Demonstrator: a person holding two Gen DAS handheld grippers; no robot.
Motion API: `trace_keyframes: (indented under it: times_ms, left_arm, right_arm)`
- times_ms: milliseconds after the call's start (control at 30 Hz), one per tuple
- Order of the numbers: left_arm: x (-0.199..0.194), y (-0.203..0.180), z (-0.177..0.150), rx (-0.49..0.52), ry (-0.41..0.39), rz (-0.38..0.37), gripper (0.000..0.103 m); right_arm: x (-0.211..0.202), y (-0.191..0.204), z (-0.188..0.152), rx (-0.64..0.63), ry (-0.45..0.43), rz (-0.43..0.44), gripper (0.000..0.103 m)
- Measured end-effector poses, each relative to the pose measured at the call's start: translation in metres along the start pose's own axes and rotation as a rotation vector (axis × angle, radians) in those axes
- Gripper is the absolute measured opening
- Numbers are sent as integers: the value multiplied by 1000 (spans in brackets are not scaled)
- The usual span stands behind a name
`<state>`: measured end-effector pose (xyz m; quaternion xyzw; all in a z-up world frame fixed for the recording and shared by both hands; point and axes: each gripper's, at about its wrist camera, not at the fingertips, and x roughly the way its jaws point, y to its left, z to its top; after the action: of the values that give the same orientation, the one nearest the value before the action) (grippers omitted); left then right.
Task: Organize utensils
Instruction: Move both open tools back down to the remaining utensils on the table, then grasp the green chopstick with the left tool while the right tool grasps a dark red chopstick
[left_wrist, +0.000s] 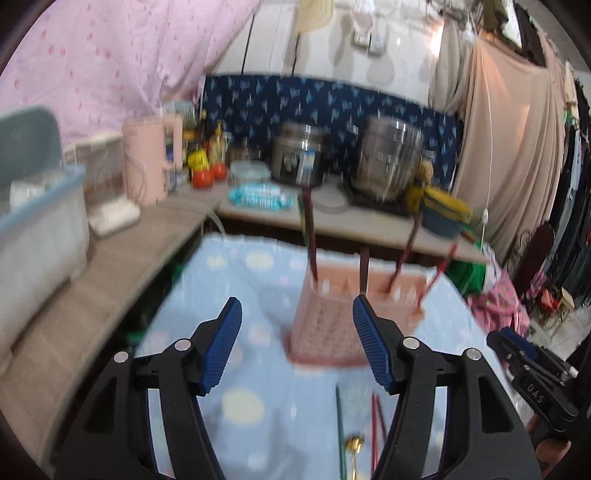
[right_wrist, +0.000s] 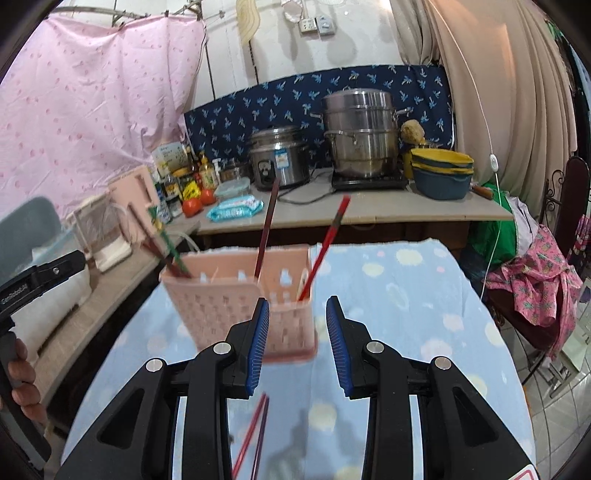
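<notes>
Judging by the layout, you had several chopsticks standing in the pink perforated plastic holder (right_wrist: 240, 310) on the blue spotted cloth (right_wrist: 406, 295), red chopsticks (right_wrist: 251, 435) left lying near you, left gripper (left_wrist: 297, 345) and right gripper (right_wrist: 295, 343) both apart and empty.

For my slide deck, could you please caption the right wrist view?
Open right hand-held gripper facing a pink utensil holder, red chopsticks loose on the cloth.

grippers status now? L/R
Left gripper: jaws open, holding nothing.
Right gripper: jaws open, holding nothing.
</notes>
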<state>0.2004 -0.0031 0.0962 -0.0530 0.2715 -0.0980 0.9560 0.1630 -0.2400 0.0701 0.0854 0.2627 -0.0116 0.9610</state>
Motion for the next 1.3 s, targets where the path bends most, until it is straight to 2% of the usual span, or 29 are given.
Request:
trace_keyframes:
  times_ms: [100,233,433,567,833,967,1067,1300]
  left_arm:
    - [3,0,-32,33,47,45,59]
    - [9,5,-76,22,154,40,59]
    - [8,8,-131,36,252,49,59]
    - [5,9,-154,24,293,53,59]
    - [0,3,-181,13,345,36,59]
    - [-2,-2,-186,23,350,37,61]
    - [-3,-6,-189,40,351,42,66]
    - [-3,-11,-194,56,367,27,66]
  right_arm:
    - [-8,6,-30,-22,43,-6,32]
    - [-17,16,-72,-49,95,-27,32]
    - [-25,25,-128,-17,195,-12,32]
    - [-26,27,-153,14,245,0,32]
    - [-32,40,-187,5,294,12,28]
    - [-30,45,-195,1,317,21,21]
    - [-29,47,-200,-4,328,25,19]
    - [-30,50,-204,-25,326,17,10]
